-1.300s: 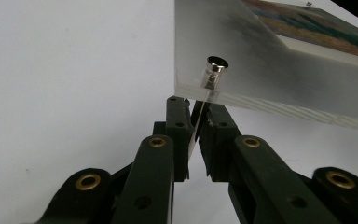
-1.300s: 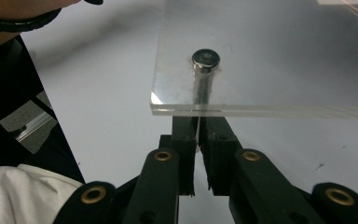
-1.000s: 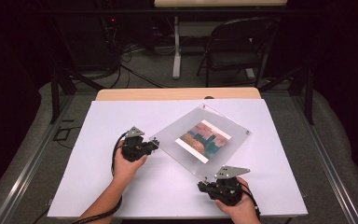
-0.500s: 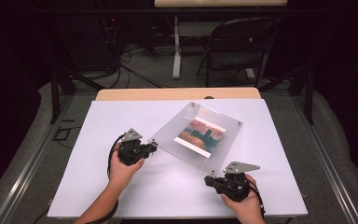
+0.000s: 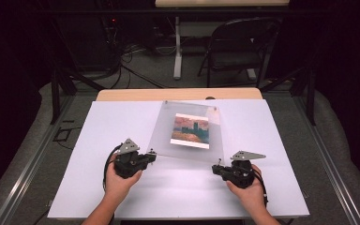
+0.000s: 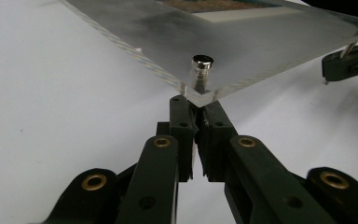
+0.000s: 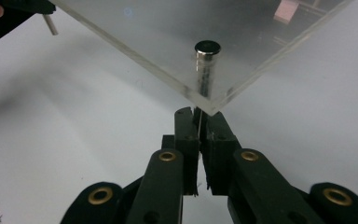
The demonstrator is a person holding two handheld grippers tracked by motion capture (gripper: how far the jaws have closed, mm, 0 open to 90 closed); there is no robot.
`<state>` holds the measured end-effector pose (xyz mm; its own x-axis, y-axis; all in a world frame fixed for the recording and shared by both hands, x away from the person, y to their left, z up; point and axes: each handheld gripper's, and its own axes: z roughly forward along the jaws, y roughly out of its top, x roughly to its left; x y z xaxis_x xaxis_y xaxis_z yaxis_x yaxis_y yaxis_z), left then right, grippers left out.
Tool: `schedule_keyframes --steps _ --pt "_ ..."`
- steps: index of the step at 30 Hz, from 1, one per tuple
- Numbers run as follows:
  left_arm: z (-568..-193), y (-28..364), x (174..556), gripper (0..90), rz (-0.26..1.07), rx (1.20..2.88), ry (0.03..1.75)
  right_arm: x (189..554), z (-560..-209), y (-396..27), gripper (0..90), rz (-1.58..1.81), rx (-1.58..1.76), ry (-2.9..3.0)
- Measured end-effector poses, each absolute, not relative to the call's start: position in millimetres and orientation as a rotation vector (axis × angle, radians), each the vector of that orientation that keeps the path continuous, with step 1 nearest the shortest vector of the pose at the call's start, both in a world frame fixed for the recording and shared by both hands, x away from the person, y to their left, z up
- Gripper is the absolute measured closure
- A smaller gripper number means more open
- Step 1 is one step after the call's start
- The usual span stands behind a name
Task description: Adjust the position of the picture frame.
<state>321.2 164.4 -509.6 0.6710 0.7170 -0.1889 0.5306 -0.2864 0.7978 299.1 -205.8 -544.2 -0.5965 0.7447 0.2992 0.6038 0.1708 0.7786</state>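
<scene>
Corners of the clear acrylic picture frame (image 5: 190,129) with its sunset print sit pinched in both tongs, left gripper (image 5: 151,156) and right gripper (image 5: 215,169) pressed together, probably so the tilted panel lifts evenly above the white table (image 5: 281,154).

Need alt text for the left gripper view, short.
The left gripper has its black jaws shut on the corner of a clear acrylic picture frame, just below a silver standoff pin, above a white table.
</scene>
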Motion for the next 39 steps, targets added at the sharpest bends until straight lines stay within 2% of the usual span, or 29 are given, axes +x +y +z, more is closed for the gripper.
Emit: schedule_keyframes --steps 21,39 --pt "-530 168 347 84.9 0.220 1.941 1.064 343 -551 -196 85.2 1.335 1.355 2.251" --pt "-541 164 352 84.8 0.198 1.966 1.078 347 -556 -198 84.5 1.306 1.365 2.246"
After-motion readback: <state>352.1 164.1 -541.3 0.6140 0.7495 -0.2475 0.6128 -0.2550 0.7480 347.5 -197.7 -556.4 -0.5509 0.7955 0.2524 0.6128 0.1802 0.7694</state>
